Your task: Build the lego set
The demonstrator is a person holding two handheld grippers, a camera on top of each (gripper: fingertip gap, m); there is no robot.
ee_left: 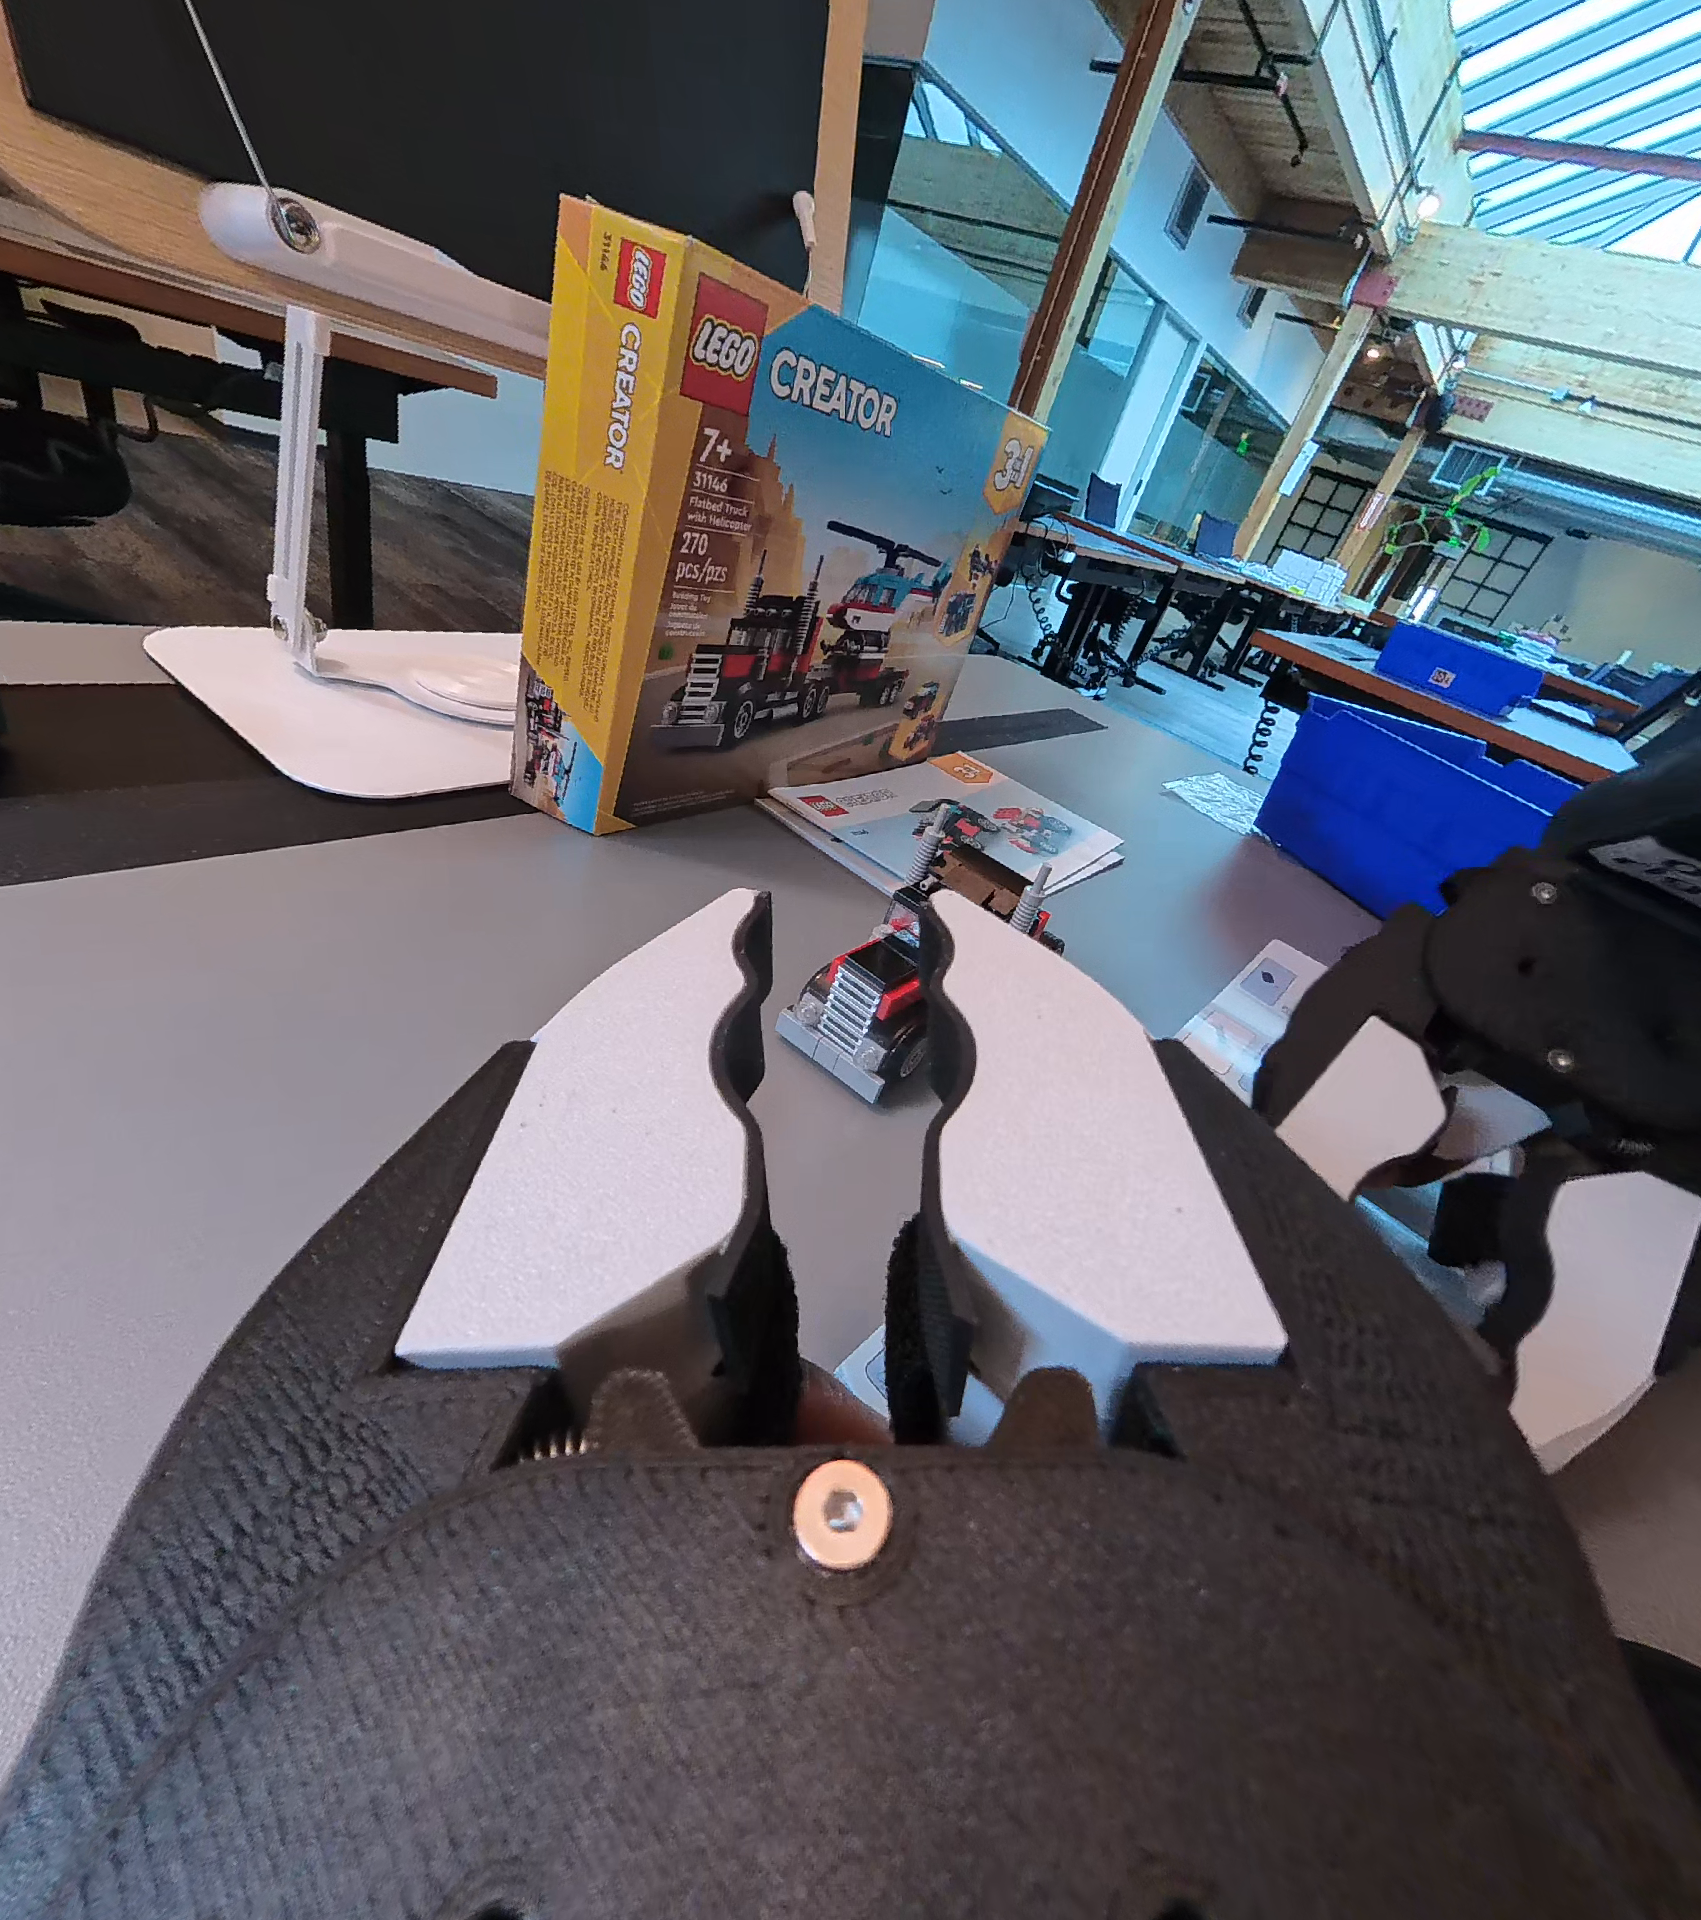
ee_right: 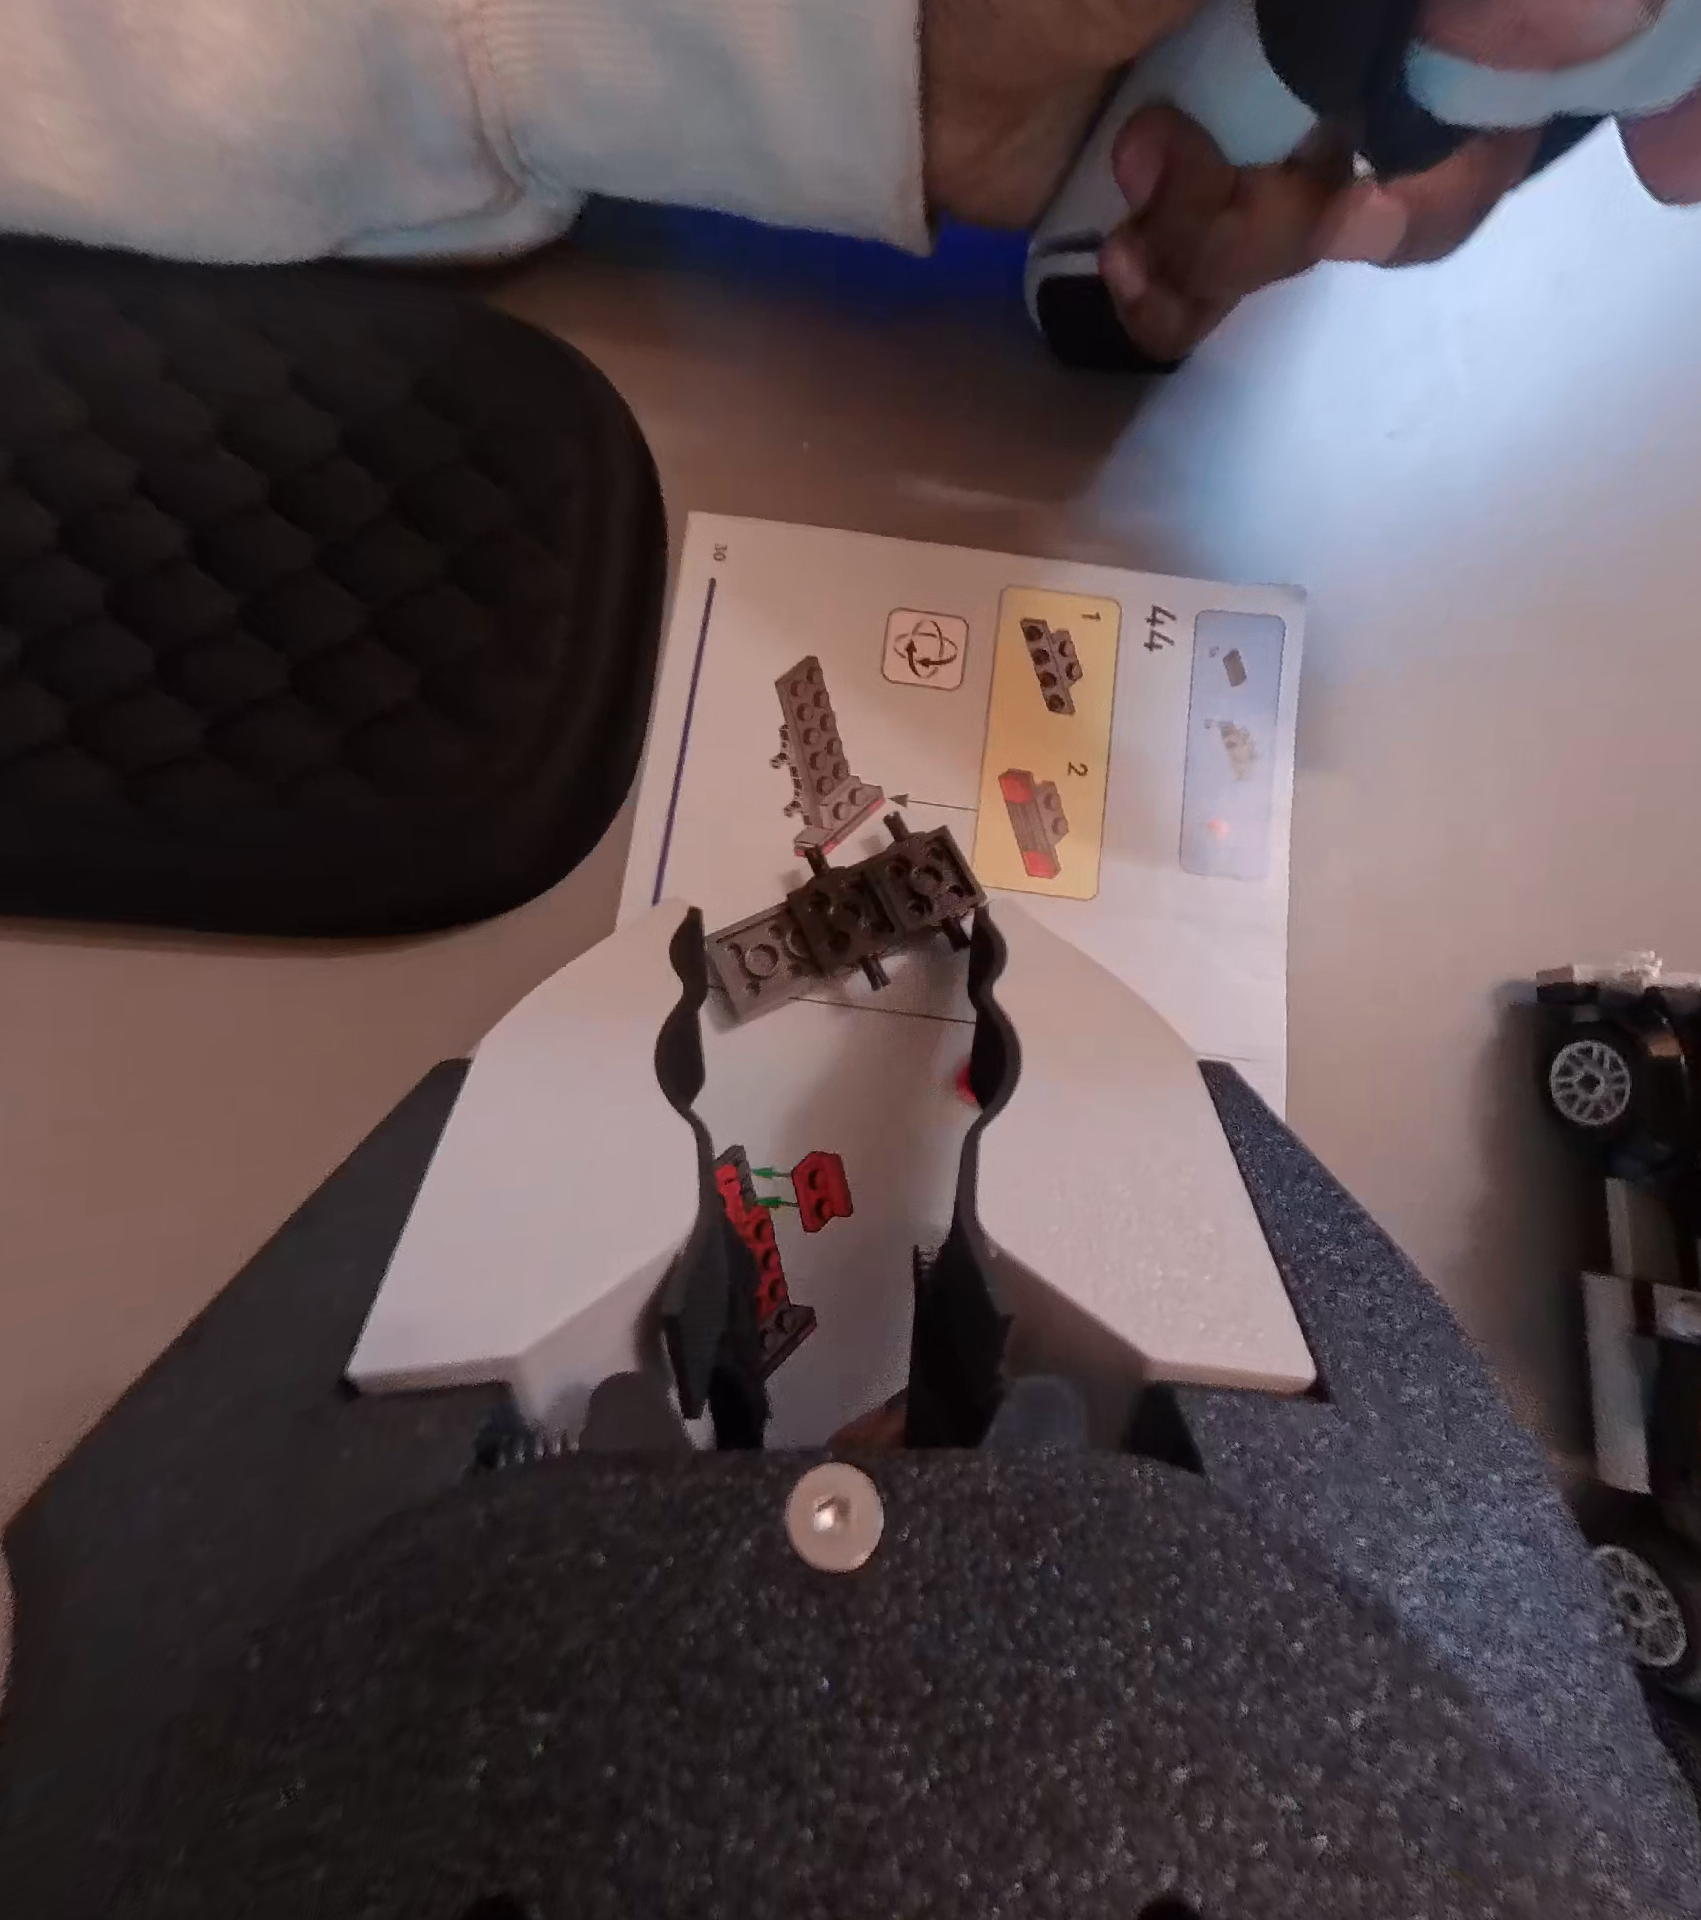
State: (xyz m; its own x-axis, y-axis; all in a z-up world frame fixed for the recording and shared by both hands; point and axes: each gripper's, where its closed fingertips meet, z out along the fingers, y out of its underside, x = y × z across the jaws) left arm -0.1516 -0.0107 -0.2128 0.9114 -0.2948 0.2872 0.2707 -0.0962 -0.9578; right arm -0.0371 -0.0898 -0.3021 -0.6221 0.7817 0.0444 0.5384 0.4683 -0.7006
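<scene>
The grey-and-black studded plastic plate assembly point(ee_right: 841, 930) is light, rigid and separable; grip its long edges. The right tool point(ee_right: 830, 971) stands wide, empty; the left tool point(ee_left: 846, 940) narrower, empty.

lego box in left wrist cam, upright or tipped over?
Upright. The box stands on its bottom edge on the grey table, front face showing, behind the truck cab. Whether its top flap is open cannot be told.
</scene>
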